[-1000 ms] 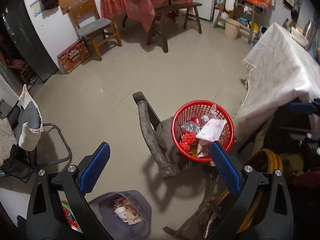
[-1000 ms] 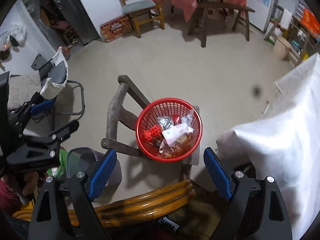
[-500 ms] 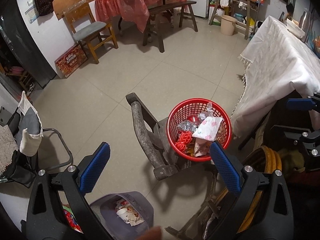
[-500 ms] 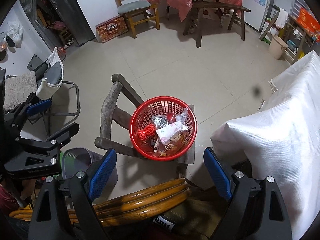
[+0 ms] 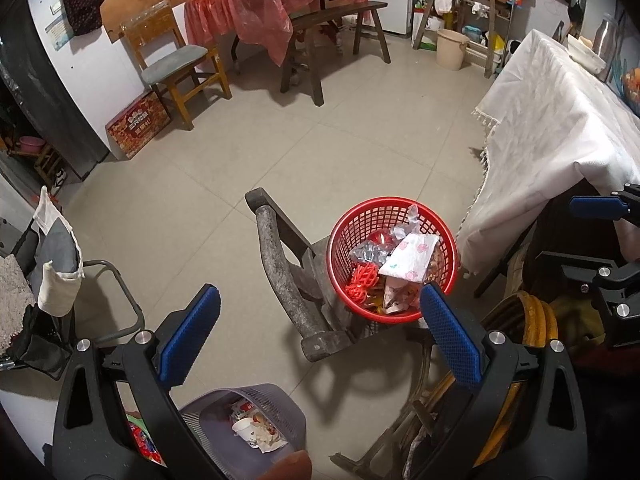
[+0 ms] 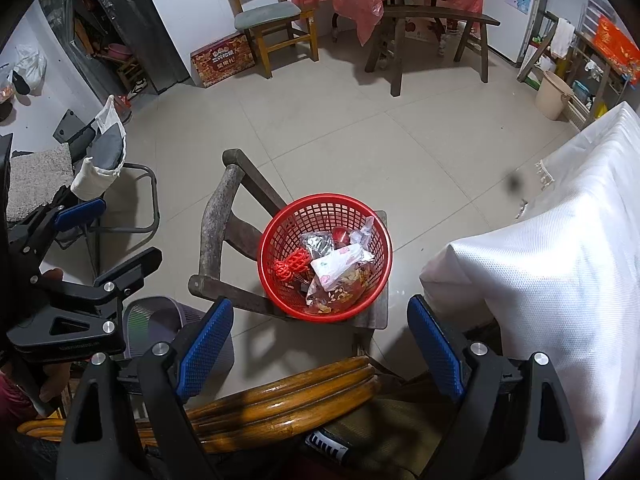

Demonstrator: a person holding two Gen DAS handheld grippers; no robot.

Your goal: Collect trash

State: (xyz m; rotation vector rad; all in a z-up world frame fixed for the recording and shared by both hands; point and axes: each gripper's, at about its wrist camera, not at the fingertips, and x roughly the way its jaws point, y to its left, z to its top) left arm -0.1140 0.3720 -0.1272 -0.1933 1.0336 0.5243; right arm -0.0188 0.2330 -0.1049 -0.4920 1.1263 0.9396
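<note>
A red mesh basket (image 5: 348, 224) (image 6: 288, 224) stands on a worn wooden chair (image 5: 280, 264) (image 6: 216, 236). Inside it lie a white flowered wrapper (image 5: 412, 258) (image 6: 340, 260), a red knotted ornament (image 5: 362, 278) (image 6: 290, 266), clear plastic bags and snack scraps. A grey mesh bin (image 5: 256, 400) (image 6: 160, 320) on the floor holds a paper cup (image 5: 243, 427) and wrappers. My left gripper (image 5: 316, 316) hangs open above the floor between bin and chair, nothing between its blue pads. My right gripper (image 6: 320, 328) is open over the chair's near edge, empty.
A white-clothed table (image 5: 560, 128) (image 6: 560, 256) fills the right side. A curved bamboo chair back (image 6: 280, 400) lies just below my right gripper. A folding chair with grey cloth (image 5: 56, 256) stands left. Red-covered table (image 5: 280, 4), bench and wooden chair stand at the far wall.
In both views the basket and chair have drifted slightly down and toward the centre as the cameras shifted a little. Both grippers stay open and empty.
</note>
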